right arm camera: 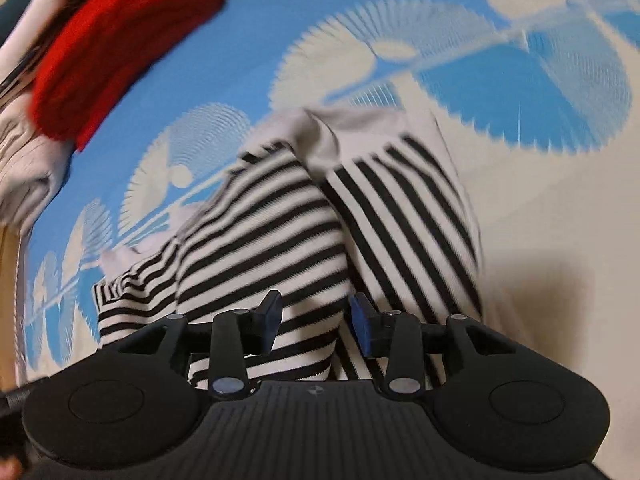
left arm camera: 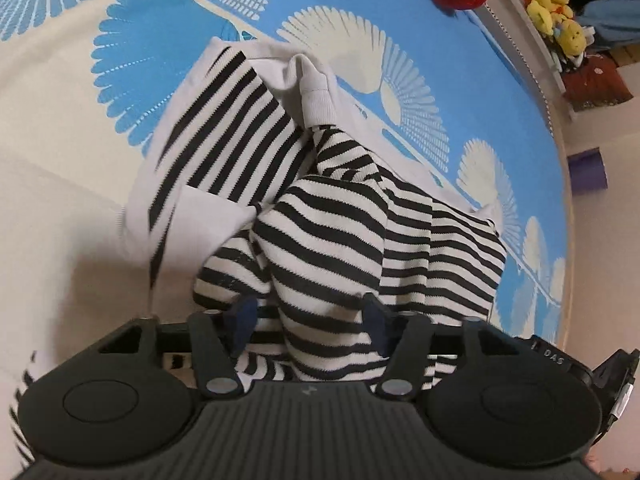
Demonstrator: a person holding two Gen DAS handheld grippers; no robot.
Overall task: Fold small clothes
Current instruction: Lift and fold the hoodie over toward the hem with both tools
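A small black-and-white striped sweater (left arm camera: 320, 216) with plain white cuffs and hem lies crumpled on a blue-and-cream patterned bedspread (left arm camera: 100, 120). A white cuff (left arm camera: 316, 92) sticks up at its far end. My left gripper (left arm camera: 310, 316) has its jaws spread, with a bunched fold of the sweater running between the fingers. The sweater also shows in the right wrist view (right arm camera: 304, 220), blurred by motion. My right gripper (right arm camera: 314, 320) is also spread, with striped cloth between and under its fingers. Whether either gripper pinches the cloth is unclear.
A red knitted garment (right arm camera: 120, 40) lies at the far side of the bedspread (right arm camera: 540, 220), beside a pale striped cloth (right arm camera: 28, 152). Yellow plush toys (left arm camera: 556, 16) sit on a shelf past the bed's edge, with a purple object (left arm camera: 588, 170) below.
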